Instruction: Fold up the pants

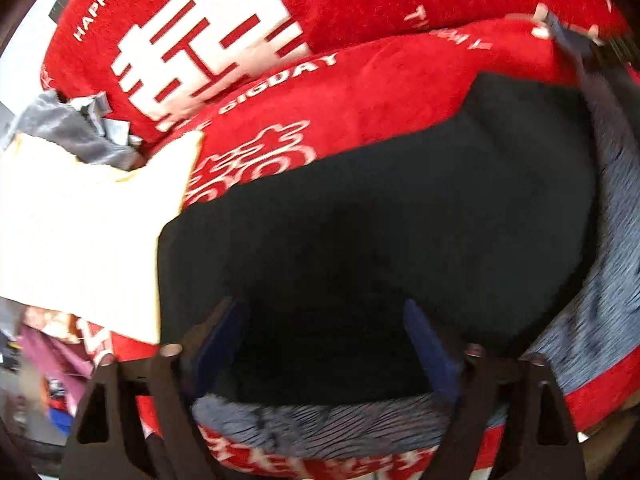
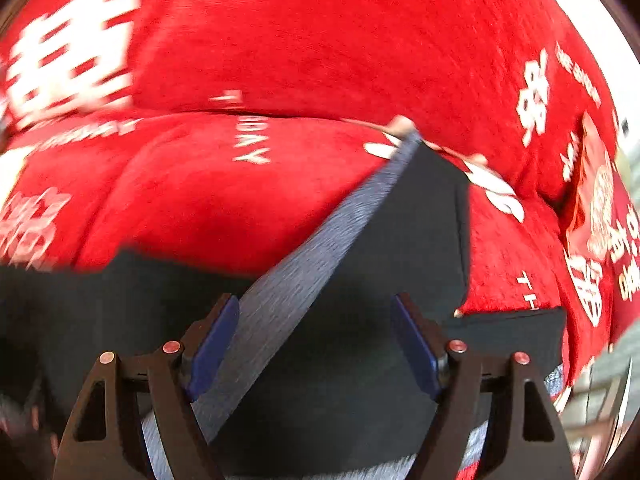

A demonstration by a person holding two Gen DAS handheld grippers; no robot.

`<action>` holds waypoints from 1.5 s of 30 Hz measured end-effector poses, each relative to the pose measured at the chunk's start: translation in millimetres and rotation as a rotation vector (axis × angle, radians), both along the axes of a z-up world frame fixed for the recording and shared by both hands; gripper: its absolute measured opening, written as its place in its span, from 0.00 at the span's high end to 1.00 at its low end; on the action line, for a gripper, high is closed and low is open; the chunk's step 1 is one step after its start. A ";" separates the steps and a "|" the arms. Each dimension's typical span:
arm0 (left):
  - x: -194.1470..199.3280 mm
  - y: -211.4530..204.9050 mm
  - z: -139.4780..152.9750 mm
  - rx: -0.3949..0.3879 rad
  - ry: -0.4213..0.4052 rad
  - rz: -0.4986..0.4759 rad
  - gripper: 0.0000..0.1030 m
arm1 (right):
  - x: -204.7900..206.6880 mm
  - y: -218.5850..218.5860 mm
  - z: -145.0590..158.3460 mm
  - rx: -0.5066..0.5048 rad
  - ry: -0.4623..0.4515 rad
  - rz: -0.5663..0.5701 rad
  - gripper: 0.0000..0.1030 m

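The pants (image 1: 380, 216) are dark, almost black, with a blue-grey heathered band along the edge (image 1: 612, 216). They lie on a red sofa cover. My left gripper (image 1: 328, 316) is open, its blue pads (image 1: 424, 344) spread just above the dark fabric near the grey band at the front edge. In the right wrist view the pants (image 2: 400, 248) show a blue-grey strip (image 2: 320, 248) running diagonally between the jaws. My right gripper (image 2: 316, 316) is open above this cloth, with nothing clamped.
A red plush cover with white characters and lettering (image 1: 360, 92) (image 2: 300, 60) drapes the sofa seat and back. A cream cloth (image 1: 80, 220) and a grey crumpled garment (image 1: 76, 128) lie at the left. Clutter shows at the lower left.
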State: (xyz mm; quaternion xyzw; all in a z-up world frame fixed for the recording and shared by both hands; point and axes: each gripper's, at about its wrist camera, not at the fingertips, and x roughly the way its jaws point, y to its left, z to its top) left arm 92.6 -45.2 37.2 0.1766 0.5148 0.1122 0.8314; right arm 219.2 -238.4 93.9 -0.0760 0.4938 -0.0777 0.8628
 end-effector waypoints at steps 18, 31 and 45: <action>5.0 8.6 11.6 -0.169 0.062 0.059 0.11 | 10.0 -133.6 -0.7 0.203 0.016 -0.176 0.94; 12.4 -26.6 2.6 -0.213 0.096 0.012 0.11 | -160.9 -230.7 -40.1 0.498 -0.177 -0.233 0.90; 15.6 -60.3 16.7 -0.293 0.081 0.039 0.11 | -183.7 -317.5 -72.3 0.935 -0.338 -0.369 0.62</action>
